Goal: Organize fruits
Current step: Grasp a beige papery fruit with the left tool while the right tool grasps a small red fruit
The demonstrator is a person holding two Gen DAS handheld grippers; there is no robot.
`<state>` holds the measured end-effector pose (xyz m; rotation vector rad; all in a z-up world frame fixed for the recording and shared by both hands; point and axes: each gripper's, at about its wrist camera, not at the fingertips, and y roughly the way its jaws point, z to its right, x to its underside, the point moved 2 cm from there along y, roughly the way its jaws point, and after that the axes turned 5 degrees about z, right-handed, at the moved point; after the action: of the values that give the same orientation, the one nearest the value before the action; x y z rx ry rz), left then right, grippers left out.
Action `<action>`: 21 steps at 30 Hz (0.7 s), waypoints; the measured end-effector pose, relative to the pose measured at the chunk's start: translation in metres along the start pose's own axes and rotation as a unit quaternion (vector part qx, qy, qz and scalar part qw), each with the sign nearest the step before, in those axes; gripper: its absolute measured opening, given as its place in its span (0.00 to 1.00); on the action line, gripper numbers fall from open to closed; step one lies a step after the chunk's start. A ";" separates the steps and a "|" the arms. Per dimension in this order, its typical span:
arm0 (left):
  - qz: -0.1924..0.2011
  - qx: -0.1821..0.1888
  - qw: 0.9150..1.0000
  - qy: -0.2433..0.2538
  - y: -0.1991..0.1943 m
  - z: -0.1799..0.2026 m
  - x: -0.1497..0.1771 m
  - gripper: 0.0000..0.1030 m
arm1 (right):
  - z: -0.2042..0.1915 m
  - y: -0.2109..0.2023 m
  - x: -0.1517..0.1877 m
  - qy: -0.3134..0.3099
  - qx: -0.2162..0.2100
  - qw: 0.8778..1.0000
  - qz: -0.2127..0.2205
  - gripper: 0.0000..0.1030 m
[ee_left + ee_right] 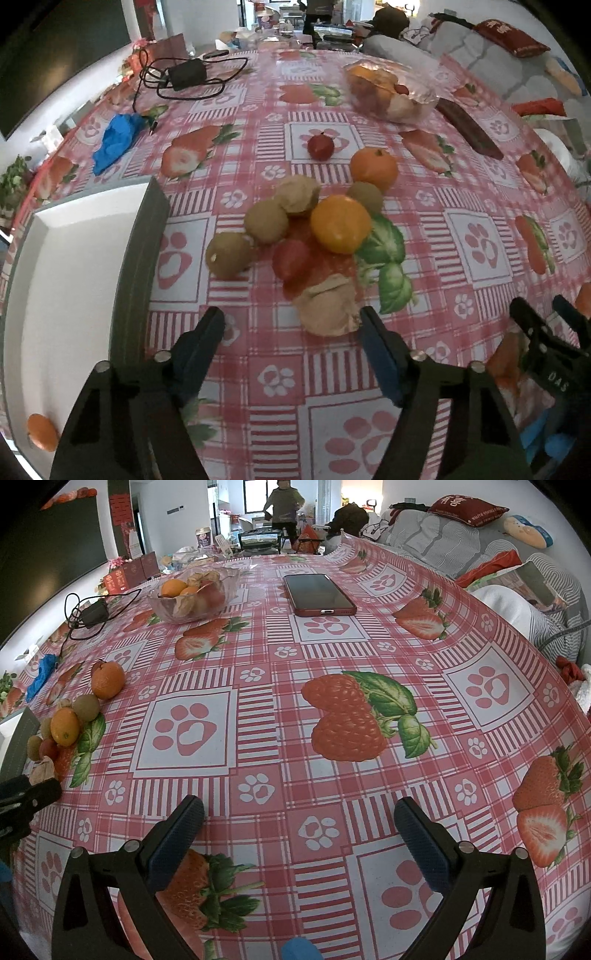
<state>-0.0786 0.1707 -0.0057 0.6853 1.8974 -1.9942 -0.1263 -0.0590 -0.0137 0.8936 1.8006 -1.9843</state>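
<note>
1. Left gripper (pixel 291 319): fingers apart, nothing between the pads. The right finger's tip sits right at the edge of a papery beige husked fruit (pixel 327 306); contact cannot be judged.
2. Right gripper (pixel 299 812): fingers spread wide over bare tablecloth (pixel 280 686), holding nothing. In the left wrist view it appears at the right edge, and white lettering on its black body reads roughly "DAS".
3. Fruit cluster lies loose on the cloth ahead of the left gripper: a yellow-orange round fruit (pixel 340 223) in the middle, a small red tomato-like fruit (pixel 291 258) just in front of it, three kiwis at (pixel 229 254), (pixel 266 221) and (pixel 365 197), and a second husked fruit (pixel 297 194) behind.
4. A tangerine (pixel 373 168) sits just beyond the cluster; a small red fruit (pixel 320 147) lies apart, farther back.
5. White tray (pixel 74 288) with a grey rim stands left of the cluster; one orange fruit (pixel 42 432) lies in its near corner.
6. A clear glass bowl (pixel 192 594) at the far side holds oranges and reddish fruit.
7. A phone (pixel 319 594) in a red case lies face up, right of the bowl.
8. A black charger with cable (pixel 186 74) and a blue crumpled glove (pixel 114 140) lie at the far left of the table.
9. A red cushion (pixel 467 509) on the sofa bears white writing, too small to read. Red boxes behind the table carry print, also illegible.
10. A person stands in the background room.
</note>
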 end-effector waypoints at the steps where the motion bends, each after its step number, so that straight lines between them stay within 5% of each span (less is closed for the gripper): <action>1: 0.000 0.002 1.000 -0.007 0.001 0.000 -0.002 0.69 | 0.000 0.000 0.000 0.000 0.000 1.000 0.000 1.00; 6: 0.009 0.007 1.000 -0.005 0.002 0.005 -0.009 0.31 | 0.000 0.000 0.000 0.000 0.000 1.000 0.000 1.00; 16: 0.027 0.093 0.995 -0.005 -0.035 -0.001 0.034 0.31 | -0.001 0.000 0.000 -0.002 0.000 1.000 -0.001 1.00; 21: 0.053 0.126 0.991 -0.014 -0.066 -0.020 0.046 0.31 | -0.018 0.005 -0.008 -0.008 -0.029 0.998 -0.054 1.00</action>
<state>-0.1495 0.2006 0.0250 0.7999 1.5731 -2.1840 -0.1130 -0.0442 -0.0126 0.7758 1.9242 -1.9866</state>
